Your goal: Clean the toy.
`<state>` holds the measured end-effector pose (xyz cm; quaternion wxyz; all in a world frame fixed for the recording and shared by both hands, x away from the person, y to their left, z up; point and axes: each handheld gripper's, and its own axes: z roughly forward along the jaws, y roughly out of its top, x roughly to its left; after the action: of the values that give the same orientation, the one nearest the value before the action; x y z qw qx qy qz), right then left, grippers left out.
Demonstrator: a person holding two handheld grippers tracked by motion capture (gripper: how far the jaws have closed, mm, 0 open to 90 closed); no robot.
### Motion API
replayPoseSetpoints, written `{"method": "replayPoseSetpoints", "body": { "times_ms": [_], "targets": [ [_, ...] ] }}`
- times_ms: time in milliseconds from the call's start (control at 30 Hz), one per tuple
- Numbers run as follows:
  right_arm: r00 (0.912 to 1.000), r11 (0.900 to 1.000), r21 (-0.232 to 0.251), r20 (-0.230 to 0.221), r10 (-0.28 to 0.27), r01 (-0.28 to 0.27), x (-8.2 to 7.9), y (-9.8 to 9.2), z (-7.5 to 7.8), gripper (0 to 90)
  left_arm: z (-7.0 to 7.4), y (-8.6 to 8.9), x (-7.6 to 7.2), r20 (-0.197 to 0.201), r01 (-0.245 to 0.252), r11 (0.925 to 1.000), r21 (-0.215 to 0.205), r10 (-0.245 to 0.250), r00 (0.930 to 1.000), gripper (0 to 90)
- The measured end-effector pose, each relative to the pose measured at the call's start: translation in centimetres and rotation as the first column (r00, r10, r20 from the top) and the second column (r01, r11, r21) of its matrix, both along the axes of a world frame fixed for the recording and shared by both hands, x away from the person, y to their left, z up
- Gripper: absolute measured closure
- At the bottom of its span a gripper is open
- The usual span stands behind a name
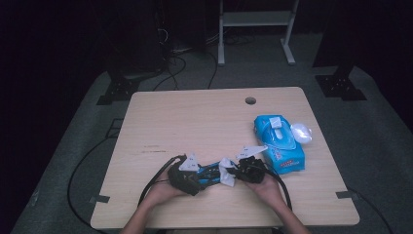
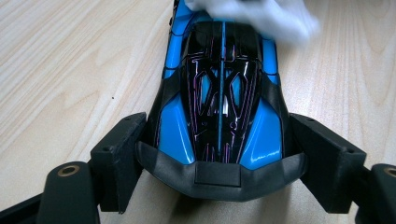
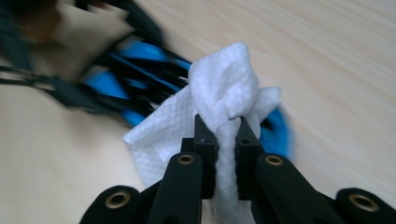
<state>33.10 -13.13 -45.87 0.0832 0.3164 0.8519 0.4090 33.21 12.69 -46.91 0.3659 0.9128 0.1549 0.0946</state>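
Left claw (image 2: 219, 154) clamped across one end of a blue-and-black toy car (image 2: 222, 107); jaws sit against both flanks just behind the dark bumper, pinning the car flat on the worktop (image 2: 70, 70). Hold looks meant as a brace, so the body stays put while it is rubbed.

Right claw (image 3: 229, 135) pinched tight on a bunched white wet wipe (image 3: 224, 88); the wad stands up past the jaw tips and a flap drapes forward and to one side of them, onto the car. Bunching gives a padded face to push with and keeps the hard jaws off the paint.

Car lies straight ahead of both claws, between them: held end inside the left claw, far end under the wipe beyond the right claw's tips. From above, left claw (image 1: 187, 173) and right claw (image 1: 251, 168) face each other along the car's length, the wipe (image 1: 226, 171) in the gap.

Right gripper view is smeared; probably a wiping stroke in progress, though contact point on the car cannot be fixed.

Blue wet-wipe pack (image 1: 278, 142) lies just beyond the right claw, flap lid open, within easy reach for a fresh sheet
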Motion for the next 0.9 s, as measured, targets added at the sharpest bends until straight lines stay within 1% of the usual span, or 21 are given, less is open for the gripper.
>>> {"method": "replayPoseSetpoints", "body": {
  "times_ms": [33, 100, 133, 167, 200, 267, 333, 400, 433, 467, 500, 533, 567, 600, 633, 700, 733, 767, 833, 867, 900],
  "targets": [
    [0.9997, 1.0, 0.015, 0.003, 0.026, -0.026, -0.3, 0.5, 0.0, 83.5, 0.0, 0.0, 0.0, 0.0, 0.0, 1.0, 0.0, 0.0, 1.0, 23.1],
    [0.9974, 0.998, -0.039, 0.046, 0.055, -0.053, -0.7, 1.2, 0.3, 83.5, 0.0, 0.1, 0.0, -0.002, -0.001, 1.0, 0.001, 0.001, 1.0, 23.1],
    [0.9979, 0.998, -0.039, 0.037, 0.053, -0.052, -0.5, 1.1, 0.3, 83.5, 0.0, 0.1, 0.0, -0.001, -0.003, 1.0, -0.001, 0.003, 1.0, 23.1],
    [0.9991, 0.999, -0.026, 0.02, 0.038, -0.038, -0.3, 0.7, 0.2, 83.6, 0.0, 0.1, 0.0, -0.001, -0.003, 1.0, -0.001, 0.003, 1.0, 23.0],
    [0.9999, 1.0, -0.025, 0.009, 0.007, -0.006, 0.0, 0.0, 0.0, 83.5, 0.0, 0.0, -0.1, 0.002, -0.004, 1.0, -0.004, 0.004, 1.0, 23.0],
    [0.9993, 0.999, -0.034, 0.004, -0.036, 0.037, 0.4, -0.7, 0.0, 83.6, -0.1, -0.1, 0.0, 0.002, -0.004, 1.0, -0.007, 0.004, 1.0, 23.0],
    [0.9993, 0.999, -0.032, 0.006, -0.038, 0.038, 0.2, -0.5, 0.0, 83.5, -0.1, -0.1, 0.0, 0.001, -0.003, 1.0, -0.007, 0.003, 1.0, 23.1],
    [0.9996, 1.0, 0.009, 0.01, 0.028, -0.028, -0.5, 0.7, 0.1, 83.4, -0.1, -0.2, 0.0, 0.003, -0.001, 1.0, -0.006, 0.001, 1.0, 23.1],
    [0.9996, 1.0, 0.009, 0.01, 0.028, -0.028, -0.5, 0.7, 0.1, 83.4, 0.0, -0.1, 0.0, 0.002, -0.002, 1.0, -0.004, 0.002, 1.0, 23.1],
    [0.996, 0.997, -0.047, 0.068, 0.059, -0.056, -0.9, 1.6, 0.4, 83.4, 0.0, 0.0, 0.0, 0.003, -0.006, 1.0, -0.003, 0.006, 1.0, 23.0],
    [0.996, 0.997, -0.047, 0.068, 0.059, -0.056, -0.9, 1.6, 0.4, 83.4, 0.0, 0.0, 0.0, 0.003, -0.006, 1.0, -0.003, 0.006, 1.0, 23.0],
    [0.9987, 0.999, -0.024, 0.032, 0.041, -0.04, -0.3, 1.0, 0.2, 83.4, -0.1, 0.3, -0.2, 0.005, -0.008, 0.9999, -0.006, 0.008, 1.0, 23.0],
    [0.9987, 0.999, -0.024, 0.032, 0.041, -0.04, -0.3, 1.0, 0.2, 83.4, -0.1, 0.3, -0.2, 0.005, -0.008, 0.9999, -0.006, 0.008, 1.0, 23.0],
    [0.9995, 0.999, -0.038, 0.032, 0.005, -0.004, 0.0, 0.1, 0.0, 83.4, -0.1, 0.4, -0.2, 0.002, -0.006, 0.9999, -0.011, 0.006, 1.0, 23.0],
    [0.9998, 1.0, -0.028, 0.018, -0.008, 0.009, 0.1, -0.1, 0.0, 83.4, -0.1, 0.4, -0.2, 0.002, -0.006, 0.9999, -0.011, 0.006, 1.0, 23.0],
    [0.9997, 0.999, -0.031, 0.022, -0.012, 0.012, 0.0, -0.1, 0.0, 83.4, -0.1, 0.4, -0.1, -0.002, -0.002, 0.9999, -0.011, 0.002, 1.0, 23.3],
    [0.9986, 0.998, -0.056, 0.053, 0.005, -0.002, -0.2, 0.4, 0.2, 83.3, 0.0, 0.4, -0.1, -0.002, 0.001, 1.0, -0.006, -0.001, 1.0, 23.4],
    [0.9986, 0.998, -0.056, 0.053, 0.005, -0.002, -0.2, 0.4, 0.2, 83.3, 0.0, 0.4, -0.1, -0.002, 0.001, 1.0, -0.006, -0.001, 1.0, 23.5],
    [0.9978, 0.999, -0.038, 0.059, 0.033, -0.03, -0.6, 1.4, 0.4, 83.3, 0.0, 0.4, -0.1, -0.002, -0.001, 1.0, -0.007, 0.001, 1.0, 23.6],
    [0.9956, 0.998, -0.024, 0.071, 0.061, -0.059, -0.9, 2.4, 0.6, 83.3, -0.1, 0.2, -0.1, 0.001, -0.001, 1.0, -0.008, 0.001, 1.0, 23.7],
    [0.9956, 0.998, -0.024, 0.071, 0.061, -0.059, -0.9, 2.4, 0.6, 83.3, -0.1, 0.2, -0.1, 0.001, -0.001, 1.0, -0.008, 0.001, 1.0, 23.7]
  ]
}}
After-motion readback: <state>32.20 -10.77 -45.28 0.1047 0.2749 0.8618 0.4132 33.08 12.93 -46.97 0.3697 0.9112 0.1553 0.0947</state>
